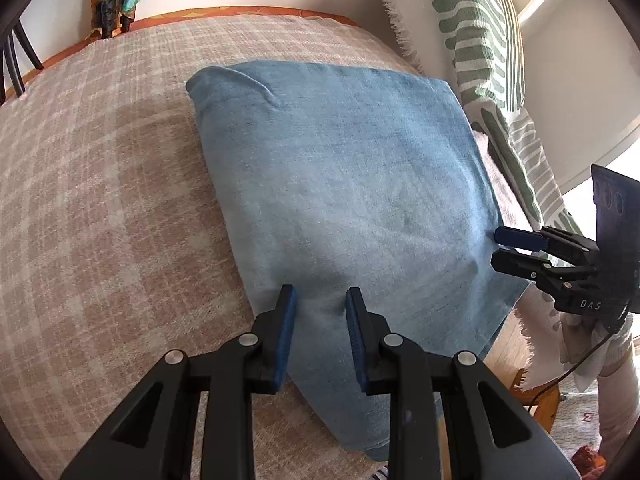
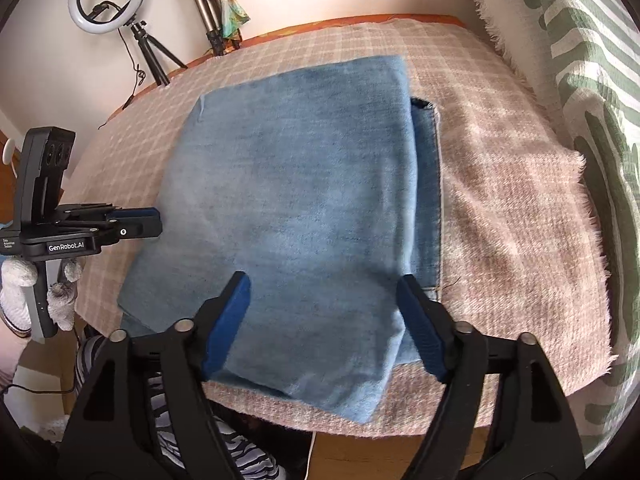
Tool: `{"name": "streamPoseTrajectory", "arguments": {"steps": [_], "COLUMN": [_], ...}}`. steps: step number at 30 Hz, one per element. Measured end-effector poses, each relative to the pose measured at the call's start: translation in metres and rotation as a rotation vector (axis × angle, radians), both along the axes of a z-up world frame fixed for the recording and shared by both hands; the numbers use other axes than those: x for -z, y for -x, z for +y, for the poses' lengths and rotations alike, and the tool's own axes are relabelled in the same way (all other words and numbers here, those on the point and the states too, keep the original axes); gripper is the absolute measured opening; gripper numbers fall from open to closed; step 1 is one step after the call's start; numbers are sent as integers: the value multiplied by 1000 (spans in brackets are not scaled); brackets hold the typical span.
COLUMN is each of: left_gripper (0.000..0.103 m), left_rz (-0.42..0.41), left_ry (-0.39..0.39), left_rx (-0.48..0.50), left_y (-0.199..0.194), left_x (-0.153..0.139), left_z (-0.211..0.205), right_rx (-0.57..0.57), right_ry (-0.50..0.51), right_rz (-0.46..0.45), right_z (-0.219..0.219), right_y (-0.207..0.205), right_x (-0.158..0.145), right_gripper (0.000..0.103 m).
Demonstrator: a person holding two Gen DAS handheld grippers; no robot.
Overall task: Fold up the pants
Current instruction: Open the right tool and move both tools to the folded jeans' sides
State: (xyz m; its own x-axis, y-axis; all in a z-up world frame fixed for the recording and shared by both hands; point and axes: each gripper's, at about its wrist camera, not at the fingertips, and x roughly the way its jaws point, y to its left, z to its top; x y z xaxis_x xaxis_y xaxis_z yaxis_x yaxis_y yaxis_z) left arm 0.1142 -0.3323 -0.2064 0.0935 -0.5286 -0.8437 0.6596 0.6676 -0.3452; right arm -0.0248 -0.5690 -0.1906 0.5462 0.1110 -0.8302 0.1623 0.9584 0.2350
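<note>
The folded blue denim pants (image 1: 360, 200) (image 2: 300, 200) lie flat on a pink plaid blanket (image 1: 100, 200) (image 2: 512, 220). A darker layer with a seam sticks out along their right side in the right wrist view. My left gripper (image 1: 321, 292) (image 2: 158, 220) hovers at the pants' left edge, its blue pads a narrow gap apart with nothing pinched between them. My right gripper (image 2: 323, 280) (image 1: 498, 248) stands open wide over the near right part of the pants. Its fingers straddle the cloth without pressing on it.
A green-and-white patterned throw (image 2: 580, 100) (image 1: 480, 40) hangs at the right. A ring light on a tripod (image 2: 108, 0) and a stand with scarves (image 2: 224, 4) are behind the table. The blanket's fringed edge (image 2: 596, 260) hangs at the right. A gloved hand (image 2: 24, 292) holds the left gripper.
</note>
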Motion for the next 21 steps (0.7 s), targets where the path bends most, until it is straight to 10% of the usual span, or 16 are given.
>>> {"name": "streamPoseTrajectory", "arguments": {"steps": [14, 21], "left_gripper": [23, 23], "left_rz": [151, 69], "left_ry": [112, 71], "left_rx": [-43, -101], "left_y": [-40, -50], "left_x": [13, 5], "left_z": [25, 42], "right_rx": [95, 54], "right_ry": [-209, -190], "right_rz": [32, 33], "right_z": [-69, -67], "right_y": [-43, -54], "right_x": [34, 39], "right_gripper": [93, 100]}}
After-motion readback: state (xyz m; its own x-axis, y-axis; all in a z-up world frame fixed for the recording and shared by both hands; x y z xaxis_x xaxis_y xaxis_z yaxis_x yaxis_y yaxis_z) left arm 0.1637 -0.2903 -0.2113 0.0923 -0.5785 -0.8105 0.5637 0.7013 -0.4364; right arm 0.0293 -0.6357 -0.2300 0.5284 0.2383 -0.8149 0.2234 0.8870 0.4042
